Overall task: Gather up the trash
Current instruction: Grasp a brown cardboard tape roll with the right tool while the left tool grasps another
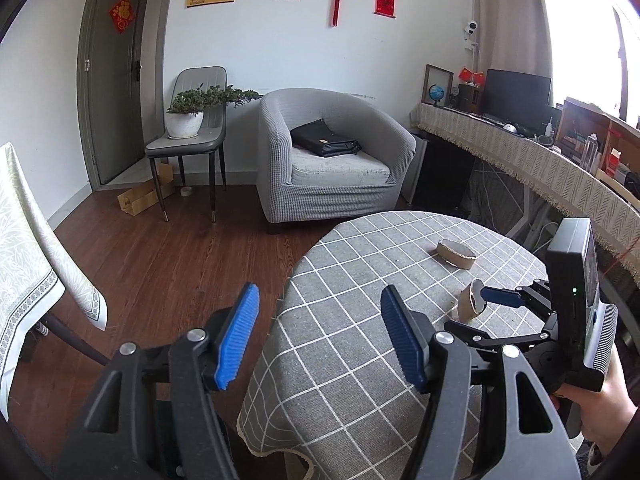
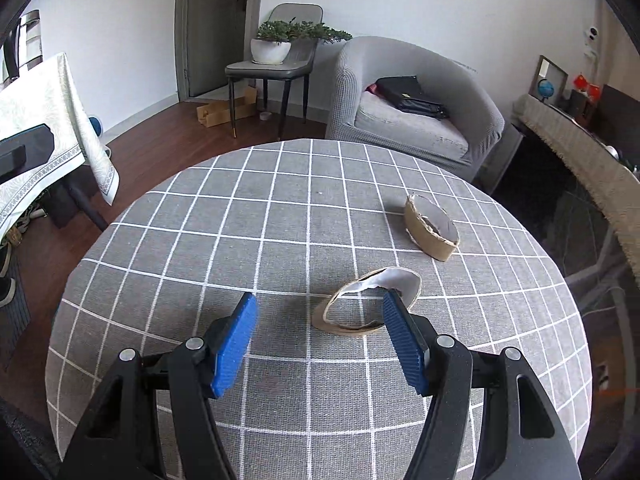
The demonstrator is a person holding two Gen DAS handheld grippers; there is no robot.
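Note:
Two squashed cardboard rings lie on the round table with the grey checked cloth. The near ring lies just in front of my right gripper, which is open; its right fingertip is inside the ring's opening. The far ring lies further back to the right. In the left wrist view the near ring stands by the right gripper's blue fingertip, and the far ring is behind it. My left gripper is open and empty over the table's left edge.
A grey armchair with a black bag stands behind the table. A chair with a potted plant stands by the door. A cloth-covered table is at the left, a long desk at the right. Cardboard lies on the floor.

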